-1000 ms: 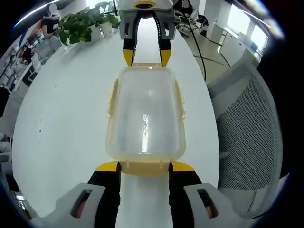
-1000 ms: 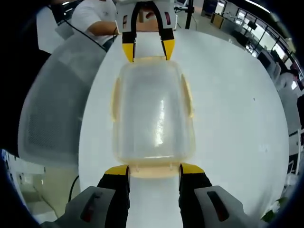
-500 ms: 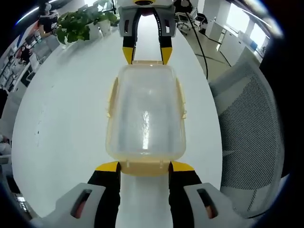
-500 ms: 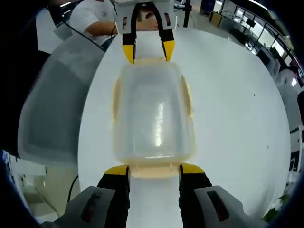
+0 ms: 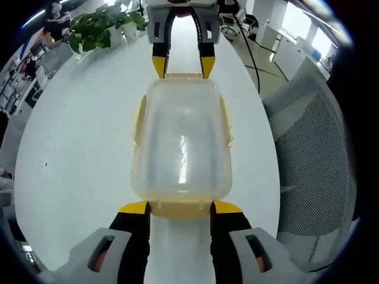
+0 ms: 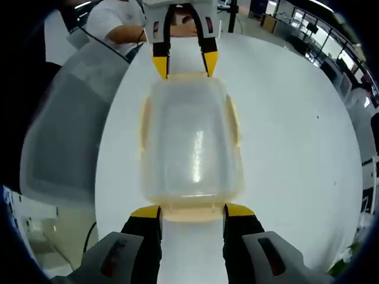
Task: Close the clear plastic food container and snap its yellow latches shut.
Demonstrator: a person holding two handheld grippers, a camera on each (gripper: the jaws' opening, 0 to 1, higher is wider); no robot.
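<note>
A clear plastic container [image 5: 180, 139] [image 6: 190, 142] with its lid on lies lengthwise on the white table [image 5: 77, 136] [image 6: 296, 130]. Yellow latches [image 5: 139, 121] [image 6: 235, 121] run along its long sides. My left gripper [image 5: 180, 209] is open at one short end, its yellow-tipped jaws flanking the end latch [image 5: 180, 206]. From the opposite end my right gripper [image 6: 192, 212] faces it, also open, with the other end latch [image 6: 192, 210] between its jaws. Each gripper shows at the top of the other's view: the right gripper [image 5: 182, 66] and the left gripper [image 6: 185, 64].
A grey mesh office chair [image 5: 314, 154] [image 6: 65, 118] stands close to one long side of the table. Potted plants [image 5: 95, 32] sit at the far corner. A person in a white shirt [image 6: 121, 21] sits beyond the table end. Bare tabletop lies on the other long side.
</note>
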